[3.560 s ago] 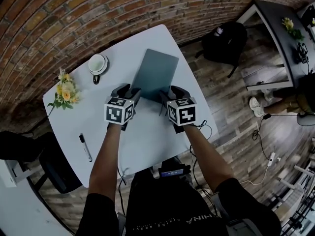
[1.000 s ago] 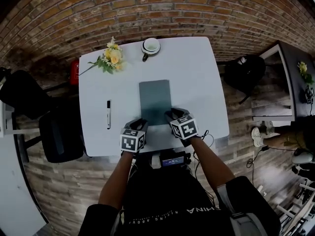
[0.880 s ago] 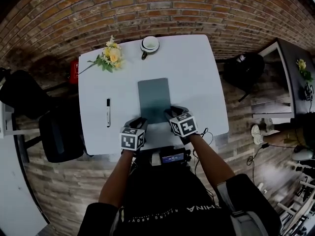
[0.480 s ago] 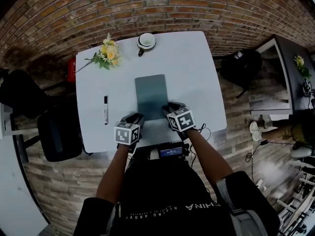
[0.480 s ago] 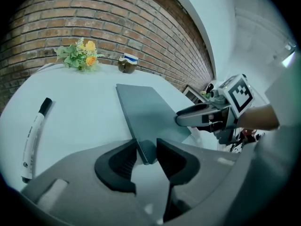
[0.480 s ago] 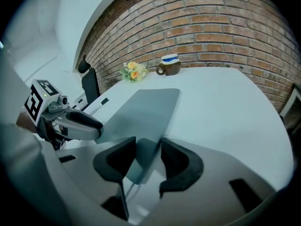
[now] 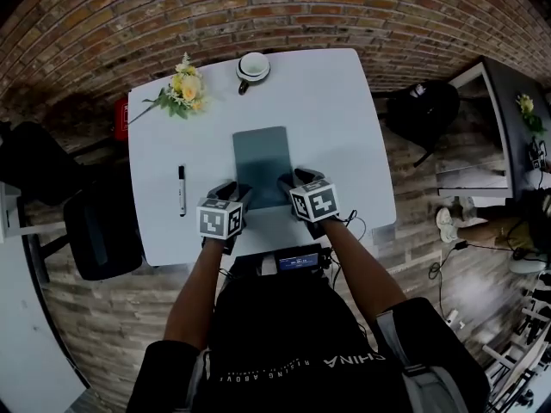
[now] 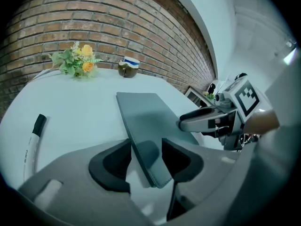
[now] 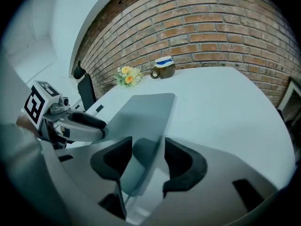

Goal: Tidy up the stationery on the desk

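A grey-green notebook [image 7: 261, 157] lies flat on the white table [image 7: 336, 127], square to the front edge. My left gripper [image 7: 231, 192] is at its near left corner and my right gripper [image 7: 291, 181] at its near right corner. In the left gripper view that corner of the notebook [image 8: 146, 121] sits between the jaws of the left gripper [image 8: 146, 159], which have just been opening and do not clamp it. The right gripper [image 9: 148, 157] likewise straddles the notebook [image 9: 141, 121], its jaws just opened wide. A black-and-white marker pen [image 7: 181, 190] lies to the left.
A small bunch of yellow flowers [image 7: 181, 89] and a cup on a saucer [image 7: 252, 65] stand at the table's far edge. A black chair [image 7: 95, 231] is beside the table's left side, and a black bag [image 7: 417, 114] rests on the floor to the right.
The notebook, skewed and further out earlier, now lies straight near the front edge. Both grippers stay at its near corners; the left one has crept slightly forward.
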### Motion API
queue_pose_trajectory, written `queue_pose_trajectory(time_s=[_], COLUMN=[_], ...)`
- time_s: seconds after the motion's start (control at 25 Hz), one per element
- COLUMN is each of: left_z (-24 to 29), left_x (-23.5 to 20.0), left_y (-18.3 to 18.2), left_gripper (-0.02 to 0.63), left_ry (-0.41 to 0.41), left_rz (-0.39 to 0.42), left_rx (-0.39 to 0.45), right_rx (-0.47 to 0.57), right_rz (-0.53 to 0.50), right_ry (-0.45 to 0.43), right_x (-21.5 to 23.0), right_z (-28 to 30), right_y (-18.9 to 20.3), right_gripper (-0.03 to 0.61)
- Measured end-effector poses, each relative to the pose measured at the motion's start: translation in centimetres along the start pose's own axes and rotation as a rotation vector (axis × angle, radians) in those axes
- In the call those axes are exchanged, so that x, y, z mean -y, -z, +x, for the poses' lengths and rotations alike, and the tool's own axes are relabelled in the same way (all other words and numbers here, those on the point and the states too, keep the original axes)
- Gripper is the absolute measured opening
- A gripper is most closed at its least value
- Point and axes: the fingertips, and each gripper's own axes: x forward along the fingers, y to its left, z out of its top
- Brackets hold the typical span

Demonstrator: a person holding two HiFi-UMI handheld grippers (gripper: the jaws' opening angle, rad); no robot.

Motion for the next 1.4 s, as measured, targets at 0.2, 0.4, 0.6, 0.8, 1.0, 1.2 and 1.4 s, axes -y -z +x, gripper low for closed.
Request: queue_pose_trajectory(time_s=[0.2, 0.4, 0.6, 0.8, 1.0, 1.2, 1.4], left_z=[0.6, 0.6, 0.8, 0.7, 0.7, 0.6, 0.4], left_x=[0.3, 0.2, 0.2, 0.2, 0.0, -0.1, -0.2], left_y=[0.4, 0.3, 0.4, 0.3, 0.4, 0.5, 0.5], left_gripper=[0.193, 0.193, 0.192, 0.192, 0.192, 0.192, 0.192], left_ry=[-0.01, -0.013, -0.029, -0.026, -0.018, -0.002, 0.033], left_rz=[0.007, 0.014, 0.013, 0.02, 0.024, 0.009, -0.032], left_rx=[-0.019, -0.018, -0.015, -0.017, -0.017, -0.013, 0.009], right_rx=[-0.002, 0.013, 0.038, 0.038, 0.046, 0.061, 0.096], right_rz=[0.025, 0.037, 0.075, 0.11, 0.106, 0.045, -0.012], right_ry=[0.041, 0.057, 0.053, 0.027, 0.03, 0.008, -0.011], right_x=[0.1, 0.0, -0.3, -0.1, -0.1, -0.8, -2.2], right_z=[0.6, 0.5, 0.8, 0.6, 0.1, -1.3, -2.9], right_y=[-0.1, -0.2, 0.2, 0.1, -0.4, -1.5, -3.1], right_gripper=[0.229, 0.227, 0.19, 0.168, 0.135, 0.1, 0.081])
